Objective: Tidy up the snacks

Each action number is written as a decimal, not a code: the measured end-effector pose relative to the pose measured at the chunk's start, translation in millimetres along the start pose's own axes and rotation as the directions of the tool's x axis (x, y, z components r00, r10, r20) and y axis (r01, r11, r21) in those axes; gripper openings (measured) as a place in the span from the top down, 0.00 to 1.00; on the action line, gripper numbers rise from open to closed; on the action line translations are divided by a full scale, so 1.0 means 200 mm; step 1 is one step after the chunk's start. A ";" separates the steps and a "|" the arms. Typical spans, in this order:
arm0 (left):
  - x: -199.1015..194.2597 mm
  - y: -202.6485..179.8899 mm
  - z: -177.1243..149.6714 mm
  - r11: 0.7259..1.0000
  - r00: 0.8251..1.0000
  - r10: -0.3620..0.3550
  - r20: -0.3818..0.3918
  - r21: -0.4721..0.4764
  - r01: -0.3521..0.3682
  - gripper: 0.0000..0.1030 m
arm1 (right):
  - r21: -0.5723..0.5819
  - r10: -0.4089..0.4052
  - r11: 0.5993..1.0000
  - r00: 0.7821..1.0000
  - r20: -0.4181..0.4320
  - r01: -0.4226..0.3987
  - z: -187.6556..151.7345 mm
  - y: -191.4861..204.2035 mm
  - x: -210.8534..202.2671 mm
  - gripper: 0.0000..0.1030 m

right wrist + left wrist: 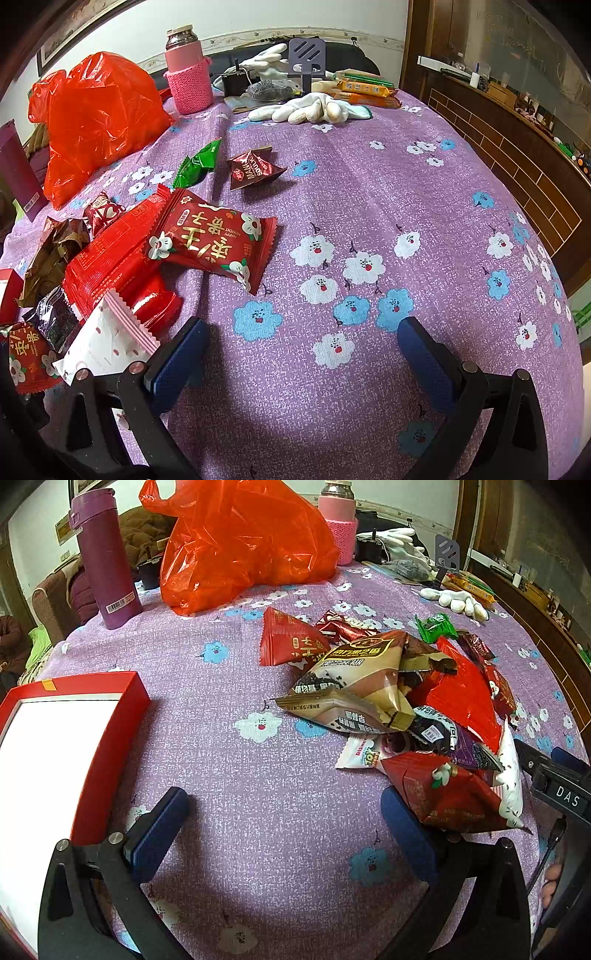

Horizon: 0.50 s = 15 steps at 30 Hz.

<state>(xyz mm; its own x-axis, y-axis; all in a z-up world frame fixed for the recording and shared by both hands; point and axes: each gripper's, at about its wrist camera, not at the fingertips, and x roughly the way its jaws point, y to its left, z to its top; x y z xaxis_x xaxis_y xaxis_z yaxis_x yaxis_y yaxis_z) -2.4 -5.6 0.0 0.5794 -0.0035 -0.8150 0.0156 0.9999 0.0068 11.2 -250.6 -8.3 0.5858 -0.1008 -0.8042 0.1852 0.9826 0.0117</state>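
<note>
A heap of wrapped snacks (399,701) lies on the purple flowered tablecloth (229,664), right of centre in the left wrist view. A red box with a white inside (51,746) sits at the left edge. My left gripper (284,808) is open above bare cloth, its right finger touching a red packet (447,797). In the right wrist view the same snacks spread at the left: a red packet with white flowers (214,240), a dark red pouch (253,168), a green wrapper (197,164). My right gripper (303,339) is open over bare cloth, holding nothing.
A red plastic bag (243,542), a purple flask (103,561) and a pink-sleeved bottle (340,520) stand at the back. White gloves (310,109), biscuit packs (365,92) and a phone stand (306,59) lie at the far edge. A wooden counter (517,140) runs along the right.
</note>
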 end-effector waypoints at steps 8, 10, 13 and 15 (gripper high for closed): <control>-0.18 0.10 -0.03 1.000 0.999 -0.013 0.034 0.023 0.012 0.02 | -0.025 0.050 0.998 0.996 -0.068 -0.052 0.00 -0.02 -0.02 0.00; -0.32 0.14 -0.05 0.998 0.992 0.024 0.124 0.051 -0.030 0.02 | 0.076 0.132 0.988 0.991 0.002 -0.132 -0.02 -0.11 -0.10 0.02; -0.48 0.21 -0.10 0.991 0.982 0.060 0.178 0.111 -0.080 0.02 | 0.128 0.271 0.952 0.960 0.065 -0.278 -0.06 -0.14 -0.20 0.02; -0.50 0.23 -0.10 0.981 0.982 0.105 0.154 0.148 -0.128 0.02 | 0.104 0.338 0.934 0.940 0.043 -0.341 -0.06 -0.07 -0.23 0.02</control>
<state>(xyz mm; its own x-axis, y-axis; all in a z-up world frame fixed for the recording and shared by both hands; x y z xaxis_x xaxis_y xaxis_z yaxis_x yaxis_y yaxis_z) -76.1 40.8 69.3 0.6967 0.0986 -0.7106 0.0620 0.9785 0.1966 -28.4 -258.7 22.0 0.6474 0.2305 -0.7264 0.0554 0.9364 0.3465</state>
